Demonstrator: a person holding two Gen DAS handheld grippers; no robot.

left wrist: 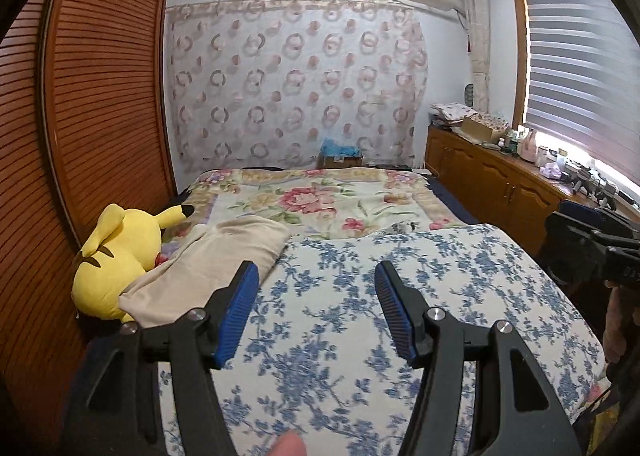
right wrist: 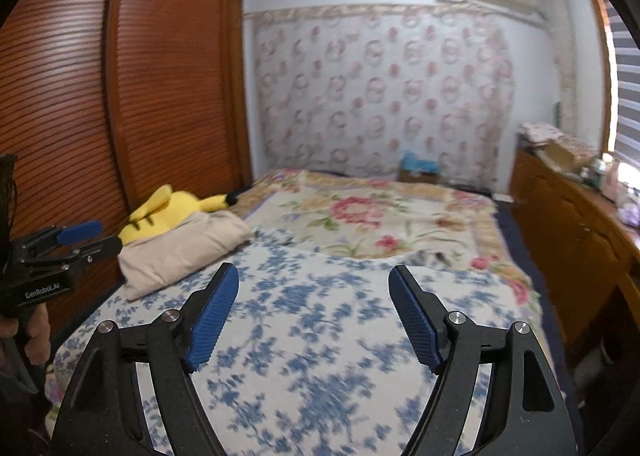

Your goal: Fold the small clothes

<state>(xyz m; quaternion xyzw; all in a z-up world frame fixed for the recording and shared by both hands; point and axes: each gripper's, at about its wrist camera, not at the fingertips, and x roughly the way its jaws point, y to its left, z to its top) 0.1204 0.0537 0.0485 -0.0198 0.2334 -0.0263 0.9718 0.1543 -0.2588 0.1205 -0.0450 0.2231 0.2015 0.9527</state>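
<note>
A beige piece of clothing (left wrist: pixel 216 260) lies bunched at the left side of the bed, leaning on a yellow plush toy (left wrist: pixel 116 252). It also shows in the right wrist view (right wrist: pixel 184 252). My left gripper (left wrist: pixel 316 272) is open and empty, held above the blue-and-white floral cloth (left wrist: pixel 400 296), just right of the beige garment. My right gripper (right wrist: pixel 314 276) is open and empty above the same floral cloth (right wrist: pixel 320 328). The left gripper also shows at the left edge of the right wrist view (right wrist: pixel 92 238).
A flowered bedspread (left wrist: pixel 320 200) covers the far half of the bed. A slatted wooden wardrobe (left wrist: pixel 92 96) stands along the left. A low wooden cabinet (left wrist: pixel 488 180) with clutter runs along the right under the window. A small dark item (left wrist: pixel 400 227) lies mid-bed.
</note>
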